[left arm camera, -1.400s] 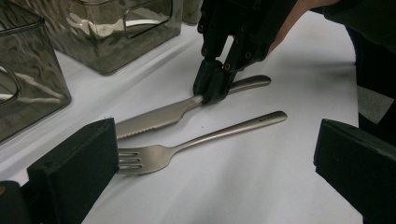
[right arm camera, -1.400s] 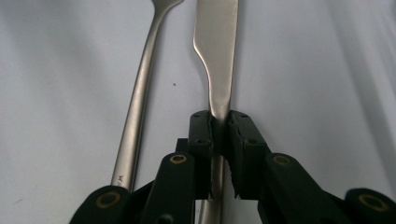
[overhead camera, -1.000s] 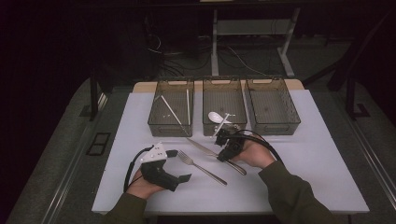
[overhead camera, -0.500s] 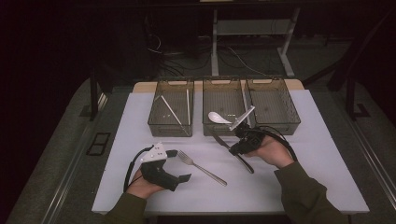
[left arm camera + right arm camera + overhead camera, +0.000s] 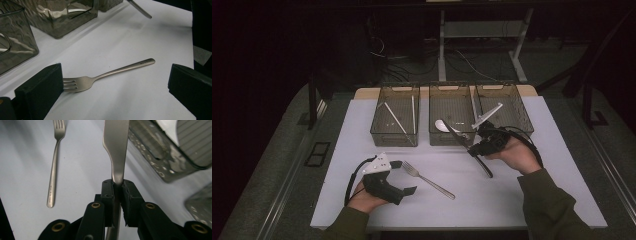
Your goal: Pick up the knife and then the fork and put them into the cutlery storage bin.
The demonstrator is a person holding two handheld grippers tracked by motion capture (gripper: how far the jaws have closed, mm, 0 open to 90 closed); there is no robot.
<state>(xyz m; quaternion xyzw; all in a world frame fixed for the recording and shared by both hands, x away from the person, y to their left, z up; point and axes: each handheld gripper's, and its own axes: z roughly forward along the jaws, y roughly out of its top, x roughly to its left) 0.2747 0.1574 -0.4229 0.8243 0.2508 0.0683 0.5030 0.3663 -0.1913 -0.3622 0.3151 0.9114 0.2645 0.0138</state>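
A table knife is clamped at its neck in my right gripper, which is shut on it. The blade points away from the jaws and up-left toward the front of the middle bin, and the handle hangs down toward the table. In the right gripper view the pads press the metal from both sides. A fork lies flat on the white table. My left gripper rests beside its tines, open. In the left gripper view the fork lies between the wide-apart jaws, untouched.
Three smoky clear bins stand in a row at the back: the left bin holds long thin utensils, the middle one a spoon, and the right bin sits behind my right hand. The white table top ends near the forearms.
My right gripper has carried the knife to the right and a little up, off the table, toward the front of the bins. The left gripper and the fork have stayed put.
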